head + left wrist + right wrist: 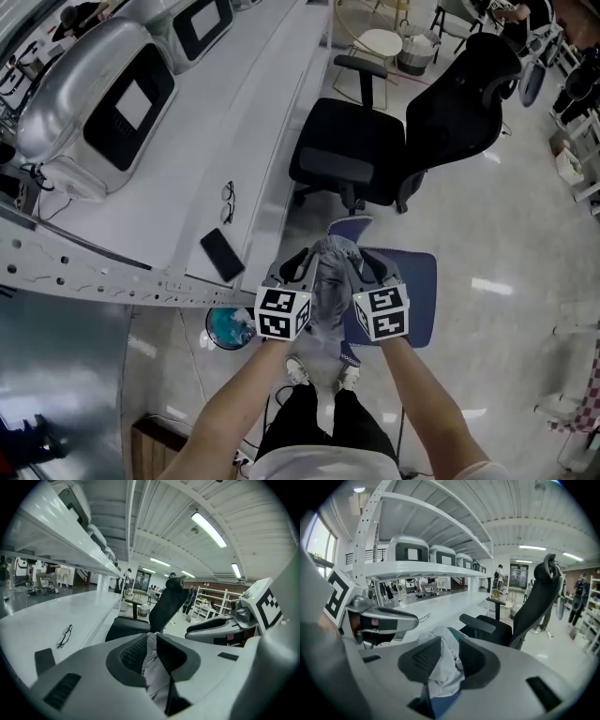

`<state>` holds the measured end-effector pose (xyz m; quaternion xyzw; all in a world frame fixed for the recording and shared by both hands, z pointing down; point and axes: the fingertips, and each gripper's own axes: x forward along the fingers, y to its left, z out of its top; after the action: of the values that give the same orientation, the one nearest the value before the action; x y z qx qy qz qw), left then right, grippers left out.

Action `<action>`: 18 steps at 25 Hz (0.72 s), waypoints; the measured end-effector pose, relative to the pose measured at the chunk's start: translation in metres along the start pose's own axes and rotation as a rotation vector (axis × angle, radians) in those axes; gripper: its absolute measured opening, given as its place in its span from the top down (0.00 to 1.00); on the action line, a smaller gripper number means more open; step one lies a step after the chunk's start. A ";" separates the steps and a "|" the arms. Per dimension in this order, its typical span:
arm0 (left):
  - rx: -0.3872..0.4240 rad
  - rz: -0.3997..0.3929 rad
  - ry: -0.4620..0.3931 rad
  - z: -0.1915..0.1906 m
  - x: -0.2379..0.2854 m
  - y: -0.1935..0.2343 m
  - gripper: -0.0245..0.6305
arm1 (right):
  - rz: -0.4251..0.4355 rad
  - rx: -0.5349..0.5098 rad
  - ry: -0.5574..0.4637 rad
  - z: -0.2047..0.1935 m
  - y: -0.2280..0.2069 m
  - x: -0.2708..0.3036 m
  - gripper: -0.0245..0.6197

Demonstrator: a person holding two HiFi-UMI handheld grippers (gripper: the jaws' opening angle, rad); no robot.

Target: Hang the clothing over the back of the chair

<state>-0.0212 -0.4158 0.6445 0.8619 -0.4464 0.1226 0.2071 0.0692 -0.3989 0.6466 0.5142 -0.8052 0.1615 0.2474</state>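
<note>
Clothing [330, 281]: 1 pc, grey, bunched. Long axis hangs down betw. your 2 grippers, short of the chair [450, 112].
Left gripper [296, 266]: jaws part-closed, pinching clothing.
Right gripper [377, 268]: same, set wider.
Chair: 1, black.
Desk [234, 141]: 1 phone [222, 254], 1 pr glasses [228, 202].
Teal bin [228, 328]: 1, contents unclear.

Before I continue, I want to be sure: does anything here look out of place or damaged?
Nothing looks spilled or damaged. Only the flat black phone lies askew near the edge of the long white desk.
</note>
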 end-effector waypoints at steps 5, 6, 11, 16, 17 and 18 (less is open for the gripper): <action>0.027 0.037 -0.015 0.019 -0.010 -0.011 0.91 | -0.017 -0.014 -0.055 0.023 0.003 -0.021 0.81; 0.032 0.040 -0.023 0.024 -0.013 -0.014 0.91 | -0.018 -0.016 -0.067 0.028 0.004 -0.025 0.82; 0.045 0.036 -0.082 0.050 -0.033 -0.037 0.93 | -0.008 -0.009 -0.156 0.052 0.016 -0.054 0.90; 0.052 0.036 -0.129 0.065 -0.059 -0.059 0.95 | 0.012 0.014 -0.229 0.071 0.032 -0.091 0.91; 0.051 0.035 -0.133 0.065 -0.064 -0.064 0.95 | 0.020 0.010 -0.237 0.073 0.036 -0.098 0.91; 0.052 0.035 -0.138 0.066 -0.068 -0.069 0.95 | 0.027 0.004 -0.246 0.075 0.039 -0.104 0.91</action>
<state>-0.0020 -0.3623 0.5418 0.8654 -0.4712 0.0783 0.1514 0.0524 -0.3430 0.5257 0.5196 -0.8360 0.1022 0.1437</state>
